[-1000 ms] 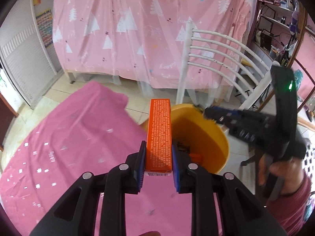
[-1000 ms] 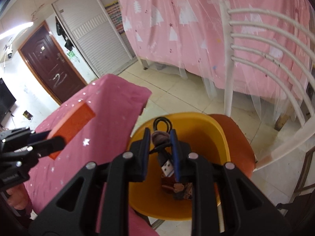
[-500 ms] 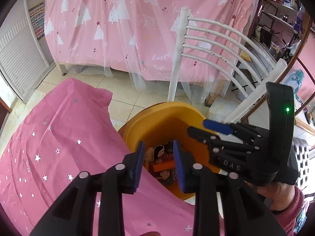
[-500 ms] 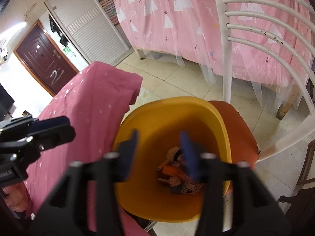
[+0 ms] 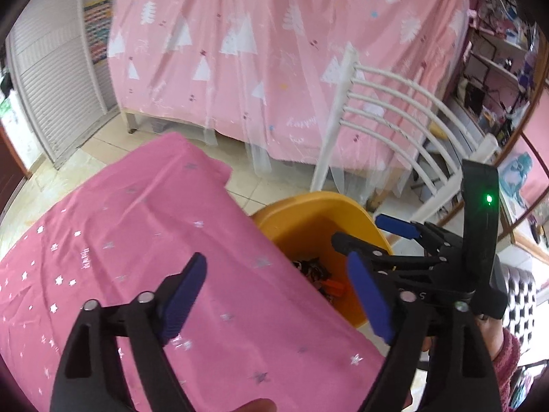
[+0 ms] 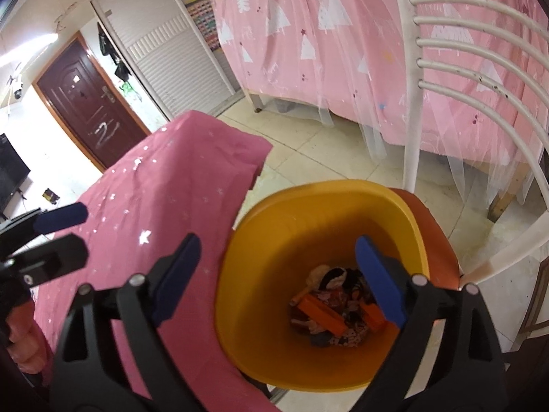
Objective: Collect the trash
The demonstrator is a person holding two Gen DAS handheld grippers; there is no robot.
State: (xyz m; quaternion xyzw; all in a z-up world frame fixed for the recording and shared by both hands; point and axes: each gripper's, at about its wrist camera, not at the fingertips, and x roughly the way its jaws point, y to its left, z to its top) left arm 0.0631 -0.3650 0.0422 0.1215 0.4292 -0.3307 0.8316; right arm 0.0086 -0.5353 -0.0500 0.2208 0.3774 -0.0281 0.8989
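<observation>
A yellow bin (image 6: 322,206) stands on an orange chair seat beside the pink-clothed table. Trash lies at its bottom, with an orange box (image 6: 320,312) and dark cable bits among it. My right gripper (image 6: 278,281) is open and empty, above the bin's near rim. My left gripper (image 5: 278,298) is open and empty, over the table's edge, left of the bin (image 5: 322,206). The right gripper shows in the left wrist view (image 5: 374,243), and the left gripper's fingertips (image 6: 61,214) show in the right wrist view.
The pink star-print tablecloth (image 5: 120,240) covers the table on the left. A white slatted chair back (image 6: 463,68) rises behind the bin. A pink curtained bed (image 5: 274,51) stands beyond, with tiled floor (image 6: 308,158) between. A dark door (image 6: 89,103) is far left.
One second ago my left gripper held the orange box and my right held a dark cable. Both let go over the bin, opened wide, and the left gripper drew back over the table.
</observation>
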